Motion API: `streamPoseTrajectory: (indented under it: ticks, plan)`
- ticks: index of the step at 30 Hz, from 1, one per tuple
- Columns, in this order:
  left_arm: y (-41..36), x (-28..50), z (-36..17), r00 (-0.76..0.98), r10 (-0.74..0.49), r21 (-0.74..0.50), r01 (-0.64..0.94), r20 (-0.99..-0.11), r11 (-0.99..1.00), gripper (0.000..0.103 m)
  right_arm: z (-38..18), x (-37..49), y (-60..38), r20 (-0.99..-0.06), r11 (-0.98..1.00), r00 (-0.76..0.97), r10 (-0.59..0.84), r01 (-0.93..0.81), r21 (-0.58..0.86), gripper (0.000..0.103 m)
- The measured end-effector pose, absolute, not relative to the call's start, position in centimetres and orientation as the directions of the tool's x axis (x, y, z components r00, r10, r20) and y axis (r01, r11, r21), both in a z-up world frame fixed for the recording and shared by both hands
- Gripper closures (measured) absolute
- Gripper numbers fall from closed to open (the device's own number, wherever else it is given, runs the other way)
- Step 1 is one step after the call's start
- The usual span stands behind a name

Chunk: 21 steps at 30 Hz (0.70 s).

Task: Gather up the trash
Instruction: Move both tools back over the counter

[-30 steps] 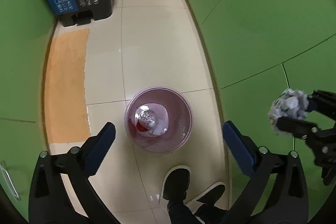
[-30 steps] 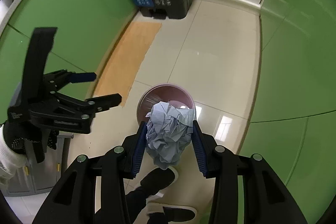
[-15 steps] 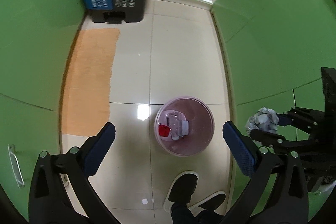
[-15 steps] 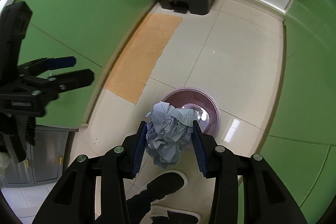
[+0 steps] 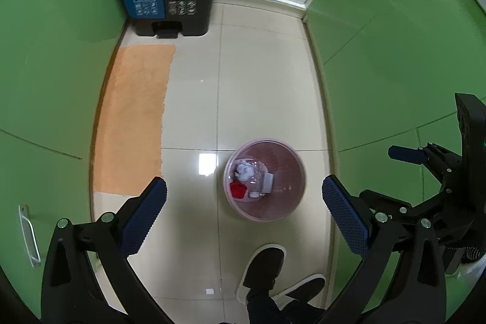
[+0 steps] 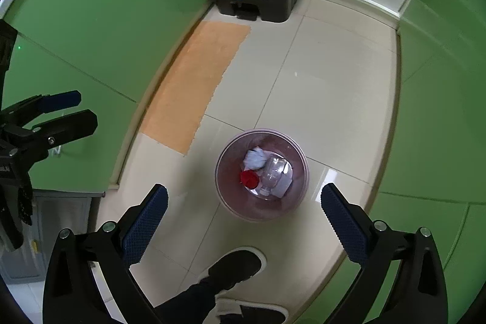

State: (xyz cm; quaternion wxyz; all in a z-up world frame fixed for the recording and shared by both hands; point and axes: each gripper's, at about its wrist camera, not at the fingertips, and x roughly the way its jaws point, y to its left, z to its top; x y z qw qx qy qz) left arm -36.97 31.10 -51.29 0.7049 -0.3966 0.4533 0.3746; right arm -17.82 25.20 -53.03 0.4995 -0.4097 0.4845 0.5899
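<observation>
I'm looking down on the pink bin on the tiled floor. My right gripper is opening its jaws above it with nothing between them; my left gripper is gaping empty too. The crumpled paper is lying inside beside a clear bottle.
</observation>
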Motion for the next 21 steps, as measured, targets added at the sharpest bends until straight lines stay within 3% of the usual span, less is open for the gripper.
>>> streamPoseTrajectory:
  ticks: [7,21]
  plan:
    - [28.8,-34.0,-43.7,0.327,0.17,-0.216,-0.857,-0.929,0.467,0.003,-44.5,-15.7,22.8,-0.955,0.034,-0.155,0.251,-0.985,0.168,0.006]
    - [22.5,-23.7,-19.2,0.446,0.236,-0.173,-0.702,-0.863,0.691,0.003,-17.6,-9.1,11.7,-0.878,0.243,-0.029,0.477,-0.956,0.164,0.006]
